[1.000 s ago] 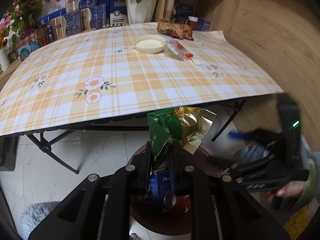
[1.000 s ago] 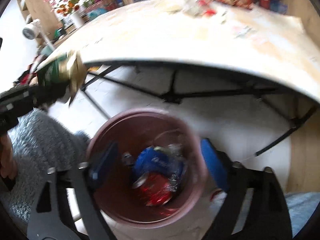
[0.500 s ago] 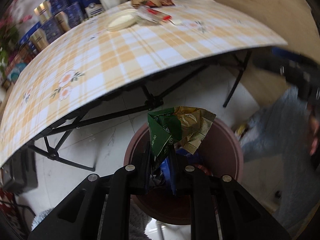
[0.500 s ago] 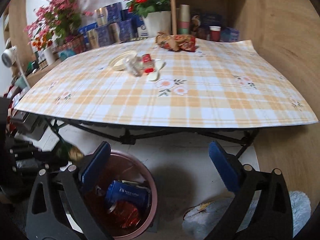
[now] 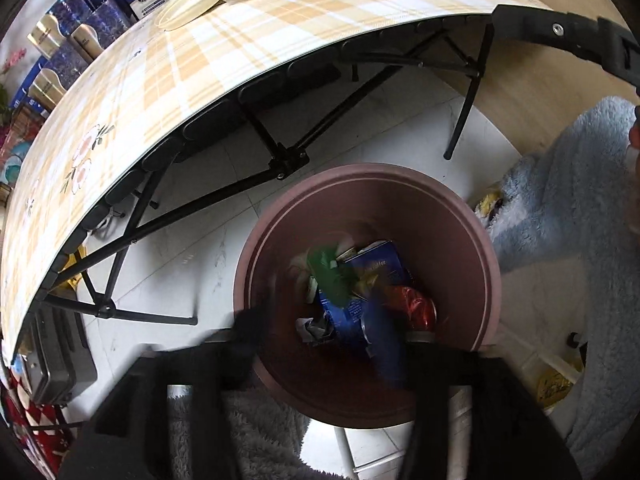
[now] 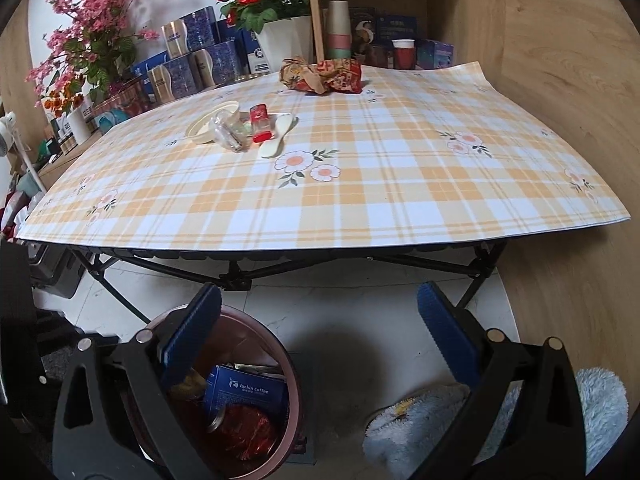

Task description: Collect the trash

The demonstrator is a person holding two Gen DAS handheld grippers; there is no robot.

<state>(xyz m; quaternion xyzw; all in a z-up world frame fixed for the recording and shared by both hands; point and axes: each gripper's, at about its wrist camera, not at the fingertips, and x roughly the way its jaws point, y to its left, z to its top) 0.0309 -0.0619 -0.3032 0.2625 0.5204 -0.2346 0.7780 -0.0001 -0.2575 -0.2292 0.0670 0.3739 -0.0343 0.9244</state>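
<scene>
The maroon trash bin (image 5: pixel 460 216) stands on the floor under the table edge and also shows in the right wrist view (image 6: pixel 276 344). My left gripper (image 5: pixel 320 344) is over it, blurred, fingers spread and empty. The green and gold wrapper (image 5: pixel 328 276) is blurred inside the bin among a blue coffee box (image 5: pixel 376 264) and red foil (image 5: pixel 416 304). My right gripper (image 6: pixel 320 328) is open and empty, level with the table's front edge. On the table (image 6: pixel 360 184) lie a crumpled red-brown wrapper (image 6: pixel 324 76), a clear plastic bag (image 6: pixel 228 132), a red-capped item (image 6: pixel 260 124), a white spoon (image 6: pixel 276 140) and a white lid (image 6: pixel 208 124).
Black folding table legs (image 5: pixel 280 160) cross just behind the bin. Blue fluffy slippers (image 6: pixel 420 428) are on the floor to the right. Flower pots (image 6: pixel 280 40), blue tins (image 6: pixel 200 60) and cups line the back. A wooden wall (image 6: pixel 560 80) stands to the right.
My left gripper tilted down over the bin and opened; the green and gold wrapper left it and dropped into the bin. My right gripper rose from the bin toward the table.
</scene>
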